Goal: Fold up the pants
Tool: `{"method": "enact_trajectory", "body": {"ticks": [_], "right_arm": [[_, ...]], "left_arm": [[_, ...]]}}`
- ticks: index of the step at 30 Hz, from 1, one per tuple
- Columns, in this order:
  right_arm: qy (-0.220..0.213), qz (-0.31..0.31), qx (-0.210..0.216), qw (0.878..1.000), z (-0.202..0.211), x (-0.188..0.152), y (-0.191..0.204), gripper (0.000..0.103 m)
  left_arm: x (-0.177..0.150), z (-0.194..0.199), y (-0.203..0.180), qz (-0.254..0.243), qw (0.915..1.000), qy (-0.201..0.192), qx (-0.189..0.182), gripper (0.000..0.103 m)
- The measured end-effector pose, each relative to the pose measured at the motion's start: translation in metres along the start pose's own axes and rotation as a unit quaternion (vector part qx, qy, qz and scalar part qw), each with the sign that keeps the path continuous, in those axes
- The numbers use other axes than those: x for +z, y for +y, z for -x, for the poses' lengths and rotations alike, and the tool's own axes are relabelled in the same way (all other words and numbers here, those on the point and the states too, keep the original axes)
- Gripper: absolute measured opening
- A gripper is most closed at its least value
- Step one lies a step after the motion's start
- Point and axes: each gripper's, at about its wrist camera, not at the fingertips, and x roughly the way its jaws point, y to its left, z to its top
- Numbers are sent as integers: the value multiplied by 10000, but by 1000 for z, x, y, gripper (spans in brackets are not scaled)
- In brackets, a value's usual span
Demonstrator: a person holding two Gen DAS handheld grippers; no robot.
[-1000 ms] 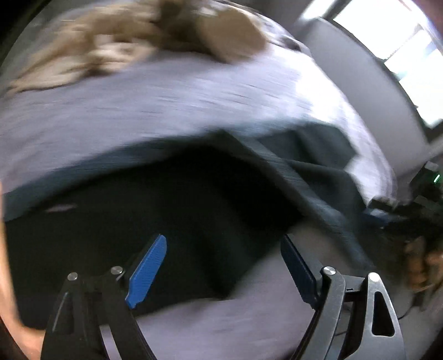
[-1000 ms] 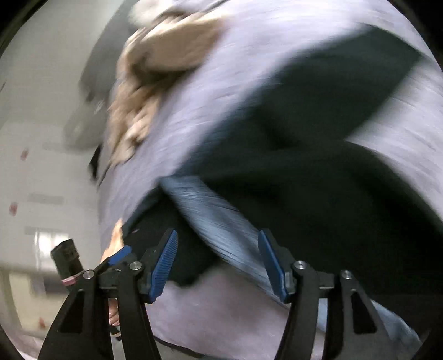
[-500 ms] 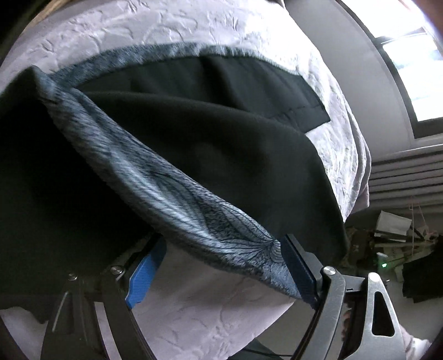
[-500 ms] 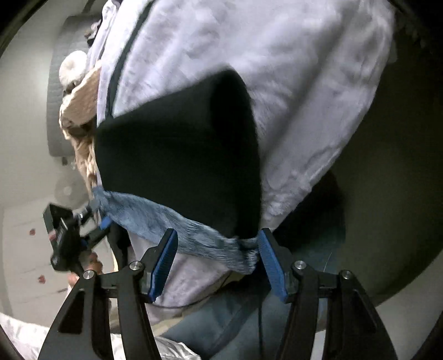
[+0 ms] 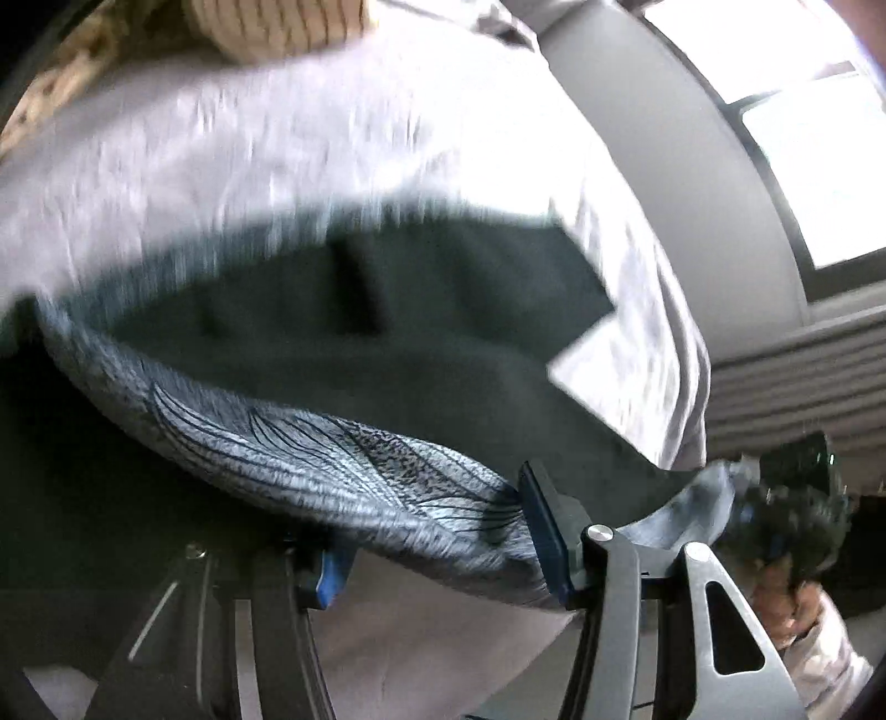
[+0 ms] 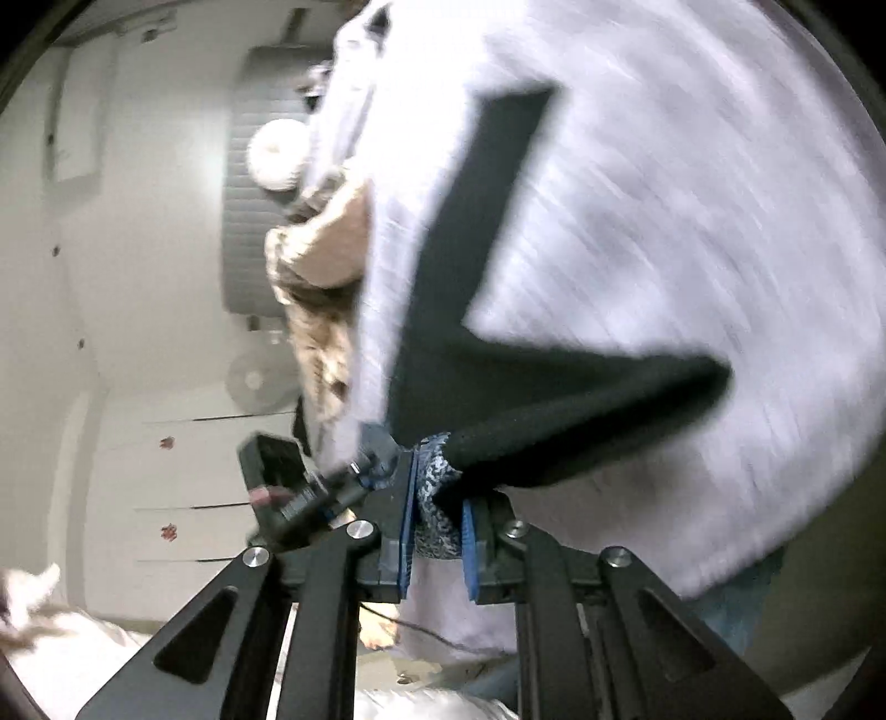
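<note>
Black pants (image 5: 421, 343) with a blue-grey patterned waistband (image 5: 310, 459) lie on a pale lilac bedspread (image 5: 277, 144). My left gripper (image 5: 437, 548) is shut on the waistband, which drapes between its blue pads and hides the left pad. In the right wrist view my right gripper (image 6: 437, 531) is shut on the other end of the waistband (image 6: 434, 498), and the pants (image 6: 470, 343) stretch away from it over the bedspread (image 6: 692, 221). The right gripper also shows at the right edge of the left wrist view (image 5: 786, 504).
A beige knitted blanket (image 5: 277, 22) lies bunched at the far end of the bed, also in the right wrist view (image 6: 321, 288). A bright window (image 5: 803, 149) and grey wall are to the right. A white wall with drawers (image 6: 138, 387) stands beyond the bed's edge.
Both grippers have closed on the waistband ends. The waistband now hangs taut between them and the pants are lifted along that edge.
</note>
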Motion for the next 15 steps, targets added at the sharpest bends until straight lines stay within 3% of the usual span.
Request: {"method": "enact_trajectory", "body": {"ticks": [2,3,4,10,14,15], "right_arm": [[5,128,76,9999,-5,40,18,15],[14,180,78,9998,-11,62,27,15],[27,217,45,9998,-14,79,32,15],[211,235,-569,9979,-63,191,43,16],[93,135,-1160,9931,-97,227,33,37],[60,215,-1307,9912,-104,233,35,55]], "left_arm": [[23,3,-2,-58,9996,-186,197,65],[35,3,-2,-68,9991,-261,334,80],[47,3,-1,-67,9982,-397,446,83],[98,4,5,-197,9932,-611,971,83],[104,27,17,-210,9906,-746,1124,83],[102,27,17,-192,9899,-773,1177,83]]}}
